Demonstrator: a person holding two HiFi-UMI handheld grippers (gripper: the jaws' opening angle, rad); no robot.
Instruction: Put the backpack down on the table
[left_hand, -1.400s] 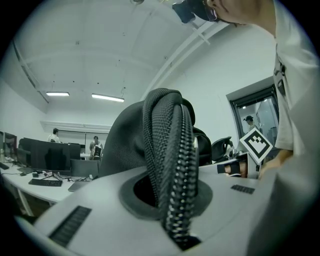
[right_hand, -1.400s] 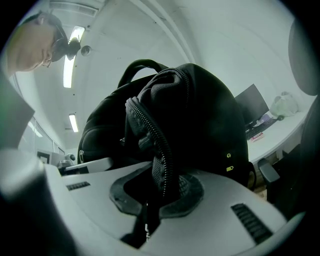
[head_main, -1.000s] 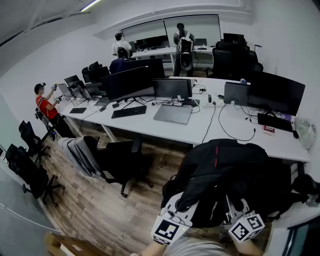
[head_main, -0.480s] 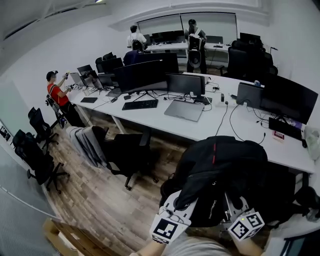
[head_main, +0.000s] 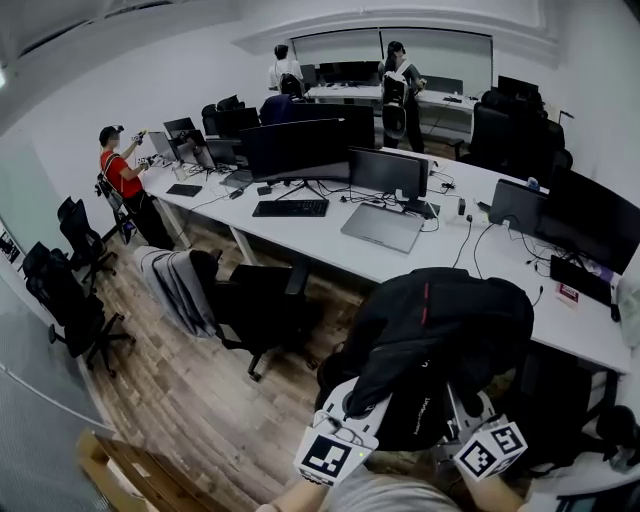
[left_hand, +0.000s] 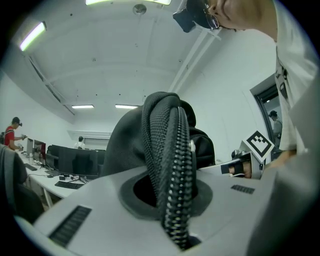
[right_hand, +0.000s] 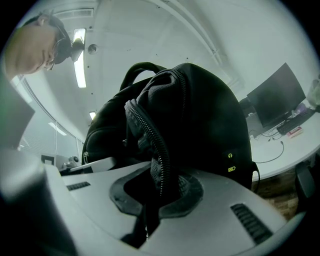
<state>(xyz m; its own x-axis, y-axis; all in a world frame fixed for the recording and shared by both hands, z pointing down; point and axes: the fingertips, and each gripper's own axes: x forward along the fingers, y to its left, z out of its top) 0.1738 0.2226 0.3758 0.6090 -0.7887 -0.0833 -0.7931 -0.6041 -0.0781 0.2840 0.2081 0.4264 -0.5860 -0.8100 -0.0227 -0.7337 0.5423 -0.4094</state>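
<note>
A black backpack (head_main: 440, 335) with a red stripe hangs in the air in front of me, held up by both grippers over the floor, just short of the long white table (head_main: 400, 255). My left gripper (head_main: 352, 418) is shut on the pack's zippered edge (left_hand: 172, 170), which runs up between its jaws. My right gripper (head_main: 468, 425) is shut on another zippered fold (right_hand: 155, 150) of the same backpack (right_hand: 200, 115). The pack hides both sets of fingertips in the head view.
The table carries several monitors (head_main: 305, 145), a keyboard (head_main: 290, 208), a closed laptop (head_main: 382, 226) and cables. A black office chair (head_main: 262, 310) with a grey jacket (head_main: 178, 288) stands to my left. People stand at the far desks (head_main: 392, 85) and at the left (head_main: 122, 178).
The view has swung so the table and chairs sit further right and lower in the head view. Both grippers moved along with the backpack, still gripping it.
</note>
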